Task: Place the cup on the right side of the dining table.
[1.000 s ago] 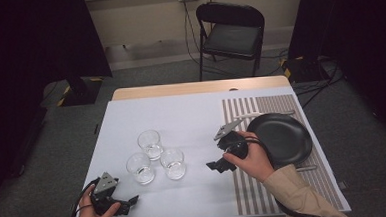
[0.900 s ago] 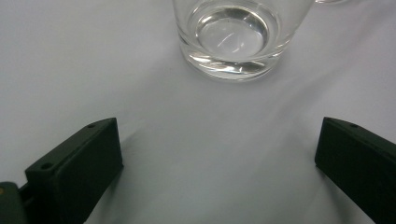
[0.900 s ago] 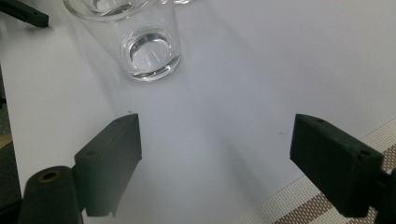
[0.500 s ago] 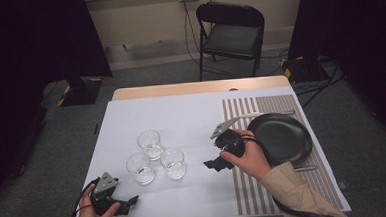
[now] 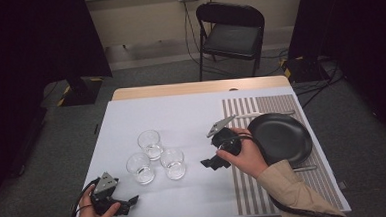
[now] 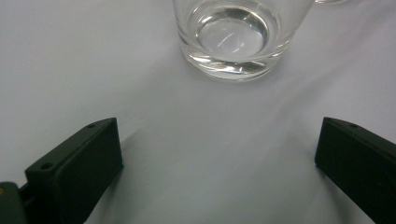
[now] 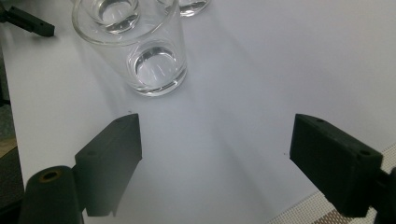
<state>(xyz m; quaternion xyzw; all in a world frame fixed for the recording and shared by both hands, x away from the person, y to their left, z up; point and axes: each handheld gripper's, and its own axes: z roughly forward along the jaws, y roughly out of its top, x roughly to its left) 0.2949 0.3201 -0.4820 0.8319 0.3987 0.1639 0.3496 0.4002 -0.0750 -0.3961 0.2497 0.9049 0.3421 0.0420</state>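
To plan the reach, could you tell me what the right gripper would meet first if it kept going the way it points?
Probably the nearest glass: it stands just ahead of the open right gripper, slightly left of centre, so the left jaw might touch it first.

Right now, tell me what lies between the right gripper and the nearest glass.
Nothing: in the right gripper view, bare white table runs from the open right gripper to the nearest glass; the high view agrees.

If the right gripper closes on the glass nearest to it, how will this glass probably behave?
The glass looks smooth and clear, so it may slip between the right gripper jaws. Its thick base suggests it is fairly heavy and stands steady. It is probably rigid but breakable, and two other glasses stand close.
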